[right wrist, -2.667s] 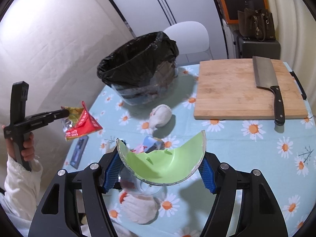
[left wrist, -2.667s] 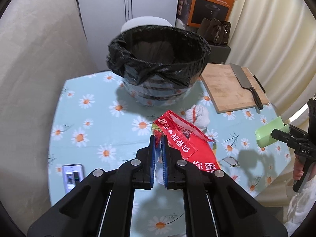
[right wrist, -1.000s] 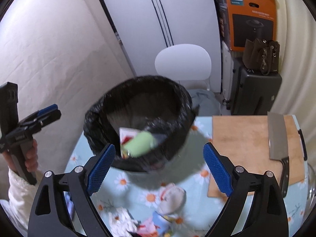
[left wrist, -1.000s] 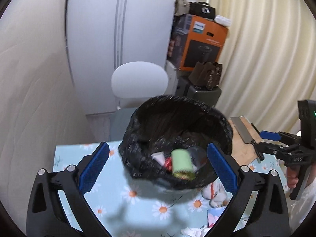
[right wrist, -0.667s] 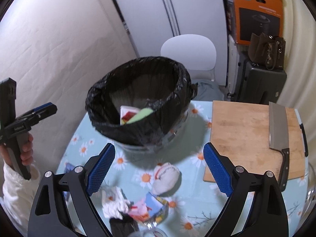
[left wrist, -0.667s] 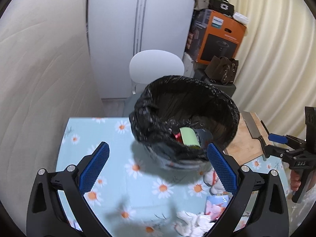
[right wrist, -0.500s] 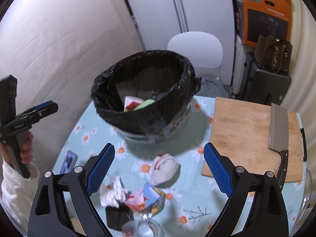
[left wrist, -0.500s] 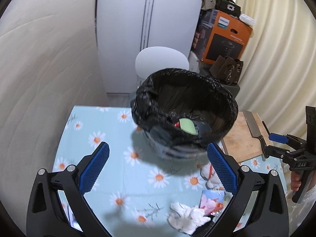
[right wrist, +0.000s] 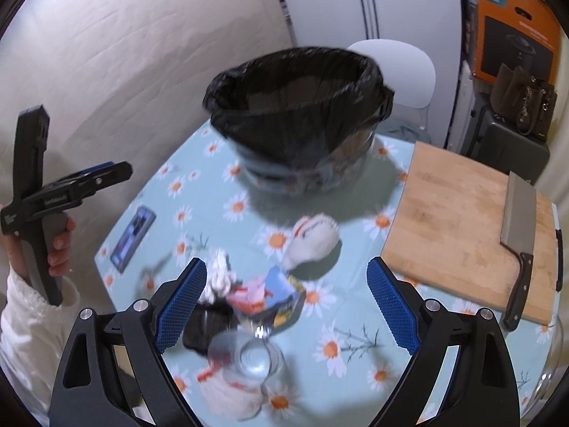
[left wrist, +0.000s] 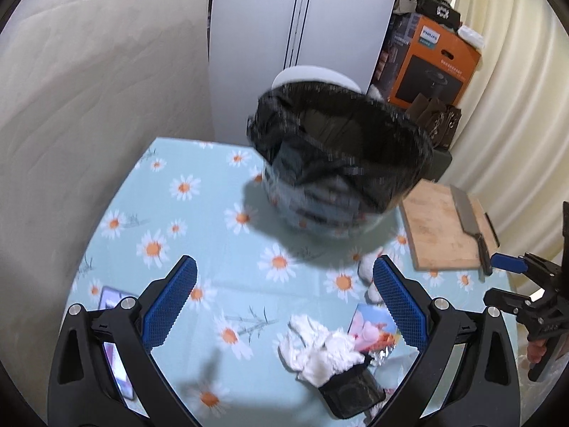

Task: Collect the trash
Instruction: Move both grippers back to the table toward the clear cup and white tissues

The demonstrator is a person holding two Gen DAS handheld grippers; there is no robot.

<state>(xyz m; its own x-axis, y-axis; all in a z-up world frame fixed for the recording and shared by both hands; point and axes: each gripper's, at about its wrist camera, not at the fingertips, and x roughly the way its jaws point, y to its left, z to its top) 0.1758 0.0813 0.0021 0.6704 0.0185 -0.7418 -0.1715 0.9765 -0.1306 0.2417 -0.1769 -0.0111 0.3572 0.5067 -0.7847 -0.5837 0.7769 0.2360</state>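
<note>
The black-lined bin (left wrist: 341, 156) stands at the far middle of the daisy-cloth table (left wrist: 199, 235), its inside hidden from here. Trash is left: near it lie a white glove (right wrist: 313, 240), a crumpled tissue (left wrist: 320, 350), a colourful wrapper (left wrist: 371, 327) and a small black cup (left wrist: 352, 393). The left gripper (left wrist: 284, 302) and right gripper (right wrist: 286, 302) both gape wide, holding nothing, so I judge the job partway done.

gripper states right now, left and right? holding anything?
Left gripper: open, nothing between its pads.
Right gripper: open, nothing held.
</note>
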